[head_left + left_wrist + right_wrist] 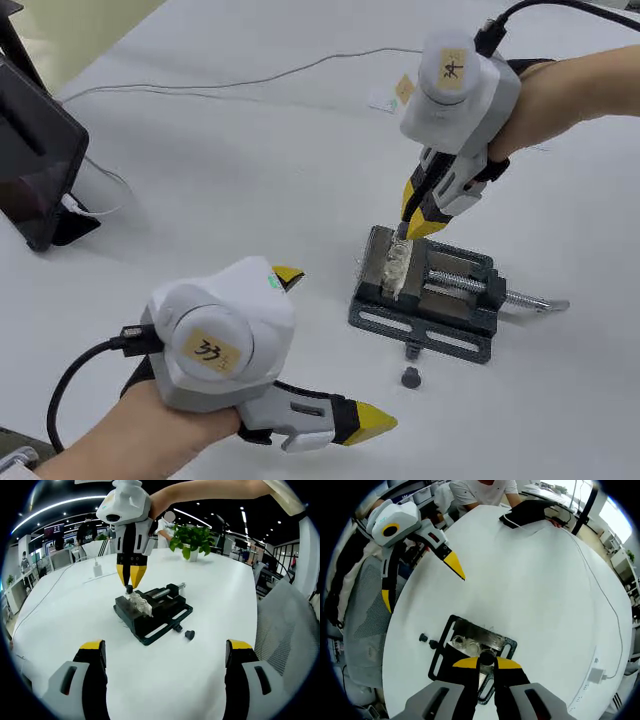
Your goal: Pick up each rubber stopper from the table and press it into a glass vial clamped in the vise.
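One stopper (487,657) clamped in our right gripper (405,230), over a vial (393,268); next we judge a straight downward press; left gripper (333,350) jaws apart, idle

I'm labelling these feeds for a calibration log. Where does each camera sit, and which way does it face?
Head view: on the headset, looking down at the vise; left hand, right hand, left hand-held gripper, right hand-held gripper show.
Left gripper view: low, facing the vise across the table; its open jaws show.
Right gripper view: above the vise, looking down; its jaws pinch a stopper.
Shared by all: vise, loose stopper.
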Available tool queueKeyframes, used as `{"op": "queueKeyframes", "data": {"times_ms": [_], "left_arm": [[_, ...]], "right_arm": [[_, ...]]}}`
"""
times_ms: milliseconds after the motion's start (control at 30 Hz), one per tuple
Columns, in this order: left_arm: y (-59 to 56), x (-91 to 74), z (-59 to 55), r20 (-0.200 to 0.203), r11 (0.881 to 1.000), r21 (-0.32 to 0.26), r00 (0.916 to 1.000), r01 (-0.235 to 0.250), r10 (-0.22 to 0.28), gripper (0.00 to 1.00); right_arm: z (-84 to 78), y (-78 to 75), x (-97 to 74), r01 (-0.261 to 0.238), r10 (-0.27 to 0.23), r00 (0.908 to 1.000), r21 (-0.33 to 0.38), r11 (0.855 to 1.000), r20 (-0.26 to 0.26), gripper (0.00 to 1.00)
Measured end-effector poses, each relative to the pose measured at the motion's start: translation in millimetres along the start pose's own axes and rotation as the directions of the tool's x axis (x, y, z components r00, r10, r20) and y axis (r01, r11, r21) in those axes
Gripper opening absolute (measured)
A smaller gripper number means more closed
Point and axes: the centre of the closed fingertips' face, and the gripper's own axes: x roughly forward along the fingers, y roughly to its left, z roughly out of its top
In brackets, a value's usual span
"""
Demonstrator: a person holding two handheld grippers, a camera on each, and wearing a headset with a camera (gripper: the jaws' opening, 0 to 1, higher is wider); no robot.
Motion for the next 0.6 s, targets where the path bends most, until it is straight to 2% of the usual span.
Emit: {"op": "queueKeyframes", "data": {"times_ms": [333, 467, 600], "left_arm": [[-0.3, 1.0, -0.7, 0.003, 1.0, -0.01, 1.0, 0.003, -0.003, 0.99], [-0.7, 1.4, -1.4, 0.003, 1.0, -0.011, 1.0, 0.004, -0.004, 0.98], [-1.5, 1.5, -2.1, 0.002, 1.0, -0.013, 1.0, 0.006, -0.006, 0.98]], "right_arm": [[0.2, -0.1, -1.0, -0.016, 0.017, 0.9995, 0.018, 1.0, -0.026, 0.06], [0.6, -0.9, 0.0, -0.029, 0.029, 0.9978, 0.015, 0.999, -0.06, 0.06], [0.6, 0.0, 0.1, -0.036, 0.04, 0.9943, 0.042, 0.998, -0.099, 0.06]]}}
